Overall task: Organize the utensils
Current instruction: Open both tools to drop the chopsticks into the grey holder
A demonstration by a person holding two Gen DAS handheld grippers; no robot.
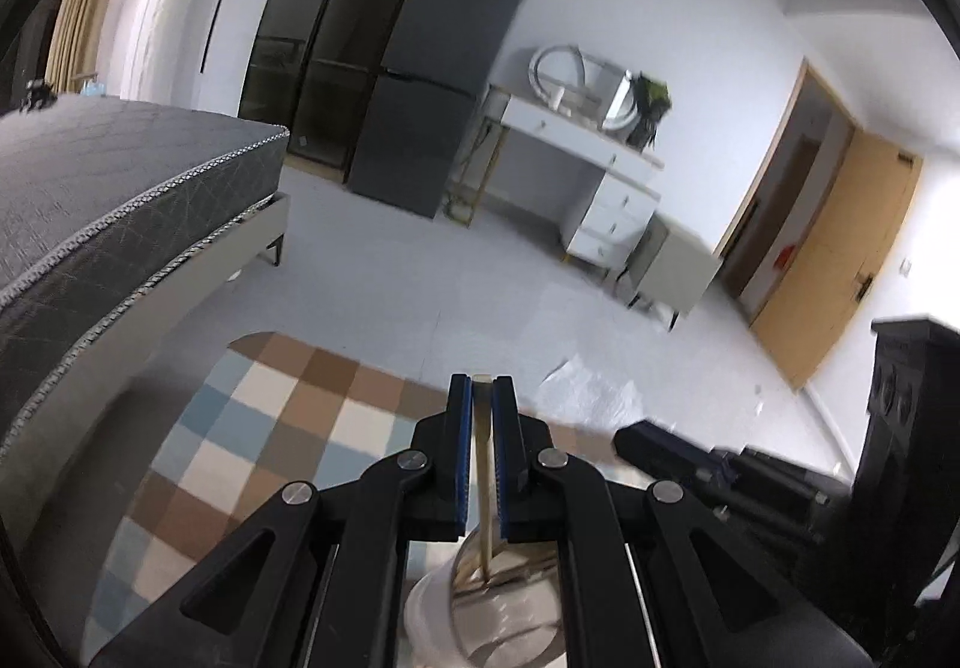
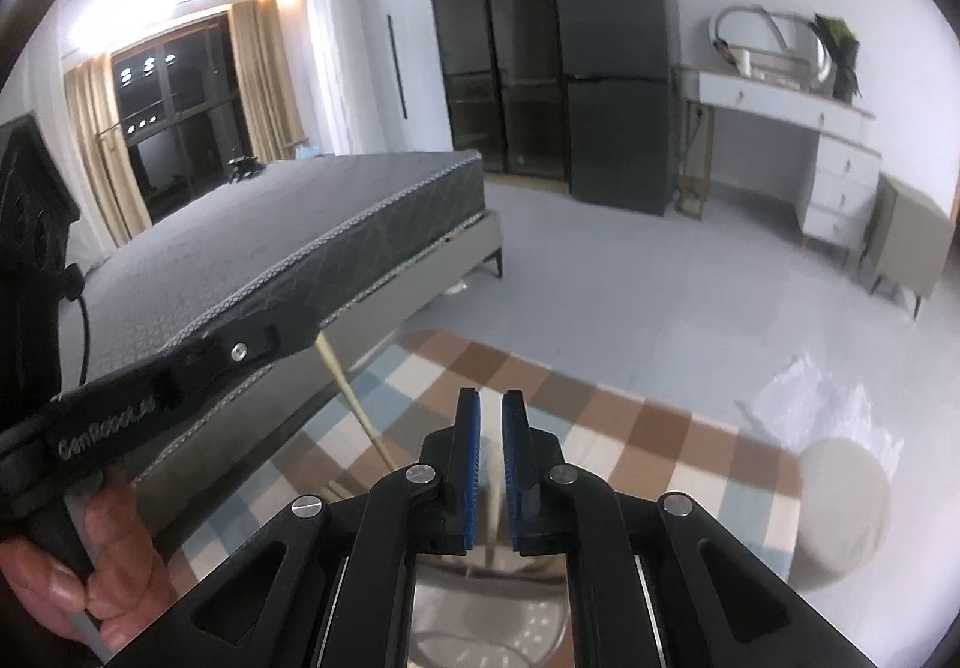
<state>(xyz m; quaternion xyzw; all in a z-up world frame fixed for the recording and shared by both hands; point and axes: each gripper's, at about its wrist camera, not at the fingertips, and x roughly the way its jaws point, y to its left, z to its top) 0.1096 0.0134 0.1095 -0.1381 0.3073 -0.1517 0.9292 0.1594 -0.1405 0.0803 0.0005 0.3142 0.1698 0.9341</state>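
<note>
In the left wrist view my left gripper (image 1: 481,386) is shut on a thin gold utensil handle (image 1: 482,416), which runs down into a pale round holder cup (image 1: 429,608) below the jaws. In the right wrist view my right gripper (image 2: 491,398) has its blue pads slightly apart, with a second pale gold handle (image 2: 494,500) standing loose in the gap above the same holder (image 2: 480,614). The left gripper (image 2: 315,335) reaches in from the left, held by a hand (image 2: 90,566), and its gold utensil (image 2: 354,404) slants down toward the holder.
A checked rug (image 2: 600,428) lies under the work spot. A grey bed (image 2: 300,224) stands to the left, with a fridge (image 2: 618,68) and a white desk (image 2: 810,128) behind. A round beige object (image 2: 840,512) and crumpled plastic (image 1: 588,386) are on the floor to the right.
</note>
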